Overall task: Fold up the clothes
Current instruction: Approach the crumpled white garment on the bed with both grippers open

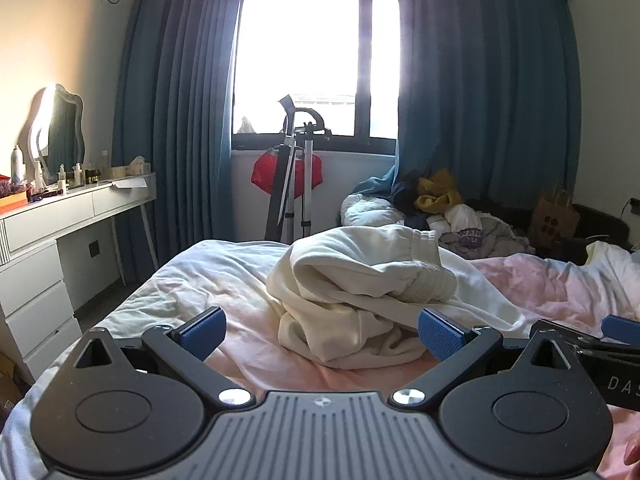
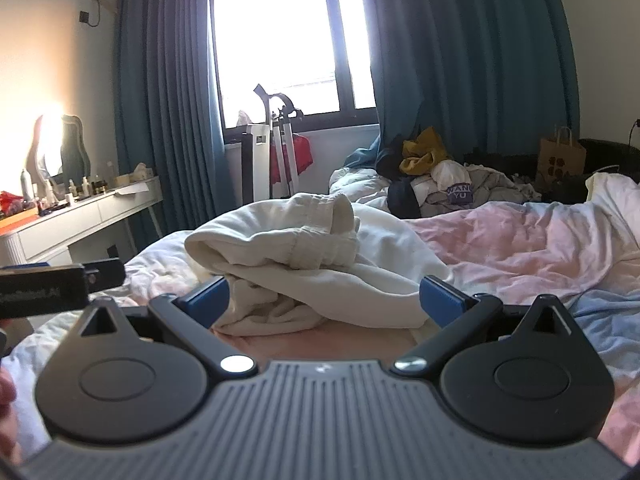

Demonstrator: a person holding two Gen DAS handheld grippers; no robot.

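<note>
Cream sweatpants (image 1: pixel 360 292) lie in a loose heap on the bed (image 1: pixel 192 284), near the middle of its pink-and-white cover, ribbed cuff on top. Both tools hover just short of the heap, side by side — the left tool (image 1: pixel 322 334) with its blue pads spread wide apart, gripping nothing, the right tool (image 2: pixel 324 300) equally spread and empty. Far right, a pile of other clothes (image 2: pixel 436 180) sits below the blue curtains (image 1: pixel 480 80).
</note>
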